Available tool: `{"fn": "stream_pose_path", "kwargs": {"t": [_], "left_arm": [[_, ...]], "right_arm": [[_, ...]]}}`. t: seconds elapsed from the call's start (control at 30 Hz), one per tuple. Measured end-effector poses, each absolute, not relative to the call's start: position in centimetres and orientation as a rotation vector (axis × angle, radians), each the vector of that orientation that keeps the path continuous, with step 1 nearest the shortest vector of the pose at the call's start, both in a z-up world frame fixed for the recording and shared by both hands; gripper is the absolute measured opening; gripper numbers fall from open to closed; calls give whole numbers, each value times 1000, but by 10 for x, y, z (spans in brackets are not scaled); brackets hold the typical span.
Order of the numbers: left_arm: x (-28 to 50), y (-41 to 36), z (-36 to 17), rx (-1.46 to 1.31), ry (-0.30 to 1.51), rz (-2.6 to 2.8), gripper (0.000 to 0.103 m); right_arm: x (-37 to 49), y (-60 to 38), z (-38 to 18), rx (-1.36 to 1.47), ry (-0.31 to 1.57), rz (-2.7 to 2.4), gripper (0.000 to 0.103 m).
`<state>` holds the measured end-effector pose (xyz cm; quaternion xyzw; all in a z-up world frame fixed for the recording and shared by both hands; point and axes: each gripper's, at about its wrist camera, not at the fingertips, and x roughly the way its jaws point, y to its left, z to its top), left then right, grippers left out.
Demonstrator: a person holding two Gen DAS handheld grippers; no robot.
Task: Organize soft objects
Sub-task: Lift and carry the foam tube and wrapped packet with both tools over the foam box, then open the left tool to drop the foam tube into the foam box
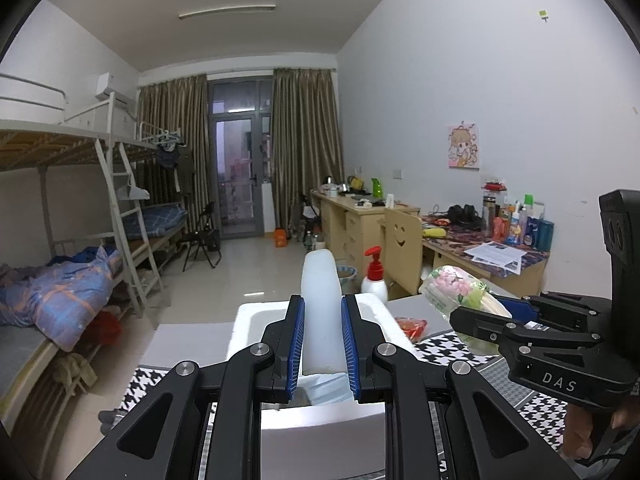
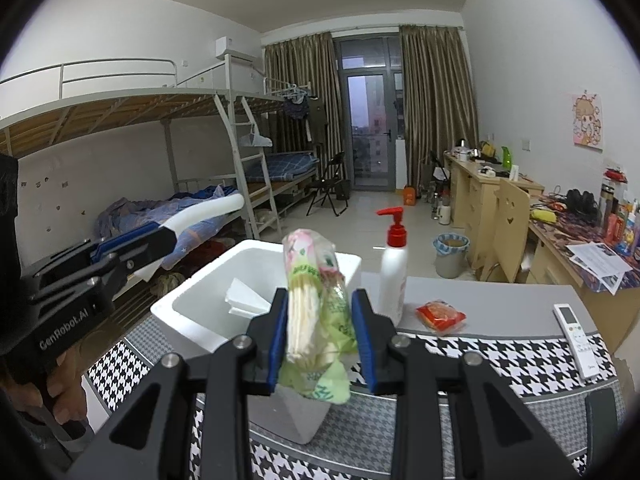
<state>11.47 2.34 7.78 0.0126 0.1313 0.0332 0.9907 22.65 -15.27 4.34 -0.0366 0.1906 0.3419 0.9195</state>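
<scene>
My left gripper (image 1: 322, 300) is shut on a white soft strip (image 1: 322, 280) that stands up between its blue pads. From the right wrist view, this gripper (image 2: 168, 236) is at the left, and the strip (image 2: 208, 210) curves out toward the bunk bed. My right gripper (image 2: 320, 294) is shut on a tissue pack (image 2: 312, 280) in green and pink wrap. It holds the pack upright just in front of the white foam box (image 2: 192, 312). In the left wrist view, the right gripper (image 1: 476, 312) and its pack (image 1: 452, 288) are to the right of the box (image 1: 248, 320). Folded white paper (image 2: 244, 300) lies inside the box.
A white pump bottle (image 2: 394, 268) with a red top stands right of the box. A red snack packet (image 2: 440, 316) and a white remote (image 2: 576, 336) lie on the houndstooth tablecloth (image 2: 500, 352). Bunk beds run along the left wall and desks with a chair along the right.
</scene>
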Motion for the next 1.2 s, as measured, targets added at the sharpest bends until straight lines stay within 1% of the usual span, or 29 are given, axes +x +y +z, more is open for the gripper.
{"fn": "stream_pose_path", "kwargs": {"t": [0.57,1.2], "left_arm": [[118,48,72,0,284,86,20],[153,61,59,-31,360,34,20]], "right_arm": [[229,-120,40,-106,418,725,36],[234,-109,37,-117,437,698,36]]}}
